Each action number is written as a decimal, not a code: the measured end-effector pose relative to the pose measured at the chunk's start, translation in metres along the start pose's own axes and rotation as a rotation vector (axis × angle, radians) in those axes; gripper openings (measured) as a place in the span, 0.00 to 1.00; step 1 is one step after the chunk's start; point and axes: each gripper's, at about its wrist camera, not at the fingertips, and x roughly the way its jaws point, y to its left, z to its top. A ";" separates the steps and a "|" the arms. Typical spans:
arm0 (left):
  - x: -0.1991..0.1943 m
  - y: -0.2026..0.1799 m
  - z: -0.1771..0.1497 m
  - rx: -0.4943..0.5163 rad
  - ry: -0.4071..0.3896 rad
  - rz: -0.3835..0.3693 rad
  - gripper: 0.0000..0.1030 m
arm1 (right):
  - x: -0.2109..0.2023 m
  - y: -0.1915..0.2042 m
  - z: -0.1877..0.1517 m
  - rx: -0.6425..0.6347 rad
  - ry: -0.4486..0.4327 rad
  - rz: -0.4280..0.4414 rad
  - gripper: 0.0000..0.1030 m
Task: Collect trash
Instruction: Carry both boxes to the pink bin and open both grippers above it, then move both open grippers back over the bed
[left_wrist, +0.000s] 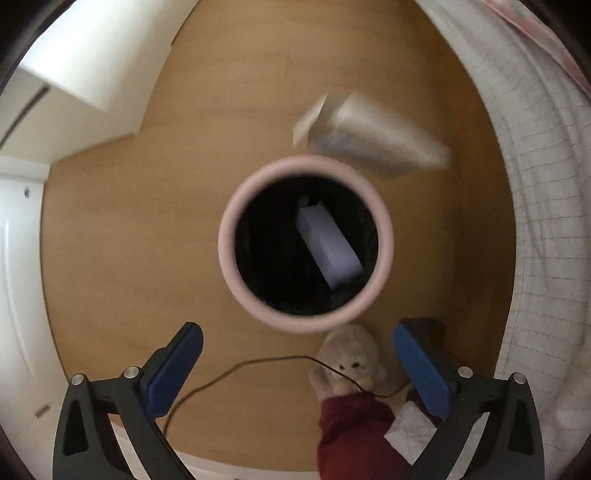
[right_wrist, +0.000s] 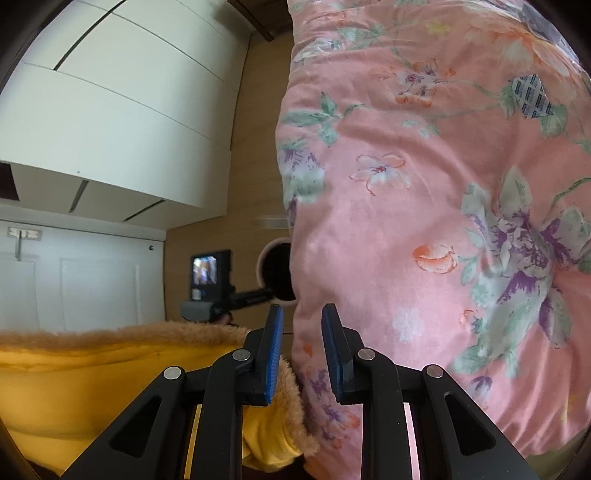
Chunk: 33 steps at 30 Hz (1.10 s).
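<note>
White box (left_wrist: 328, 245) inside pink-rimmed bin (left_wrist: 229, 236) — tilted.

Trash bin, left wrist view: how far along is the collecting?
Done: a white box already lies inside the pink-rimmed trash bin. In hand: nothing; the left gripper is open above the bin and the right gripper is empty, jaws slightly apart. Left: a blurred box beyond the bin and a crumpled tissue near the plush toy.

One pink-rimmed bin (left_wrist: 306, 243) holding one white box (left_wrist: 328, 247), one blurred box (left_wrist: 373, 134) (beside it), one soft toy (left_wrist: 351, 360).
</note>
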 end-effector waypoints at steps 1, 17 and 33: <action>-0.001 0.003 -0.003 -0.018 -0.007 0.011 1.00 | 0.000 0.003 -0.001 -0.013 0.001 0.002 0.23; -0.071 0.014 -0.011 -0.089 -0.207 -0.017 1.00 | 0.009 0.060 0.006 -0.203 -0.012 0.023 0.65; -0.247 -0.088 -0.009 0.209 -0.575 -0.058 1.00 | -0.116 -0.063 0.020 0.063 -0.336 -0.222 0.81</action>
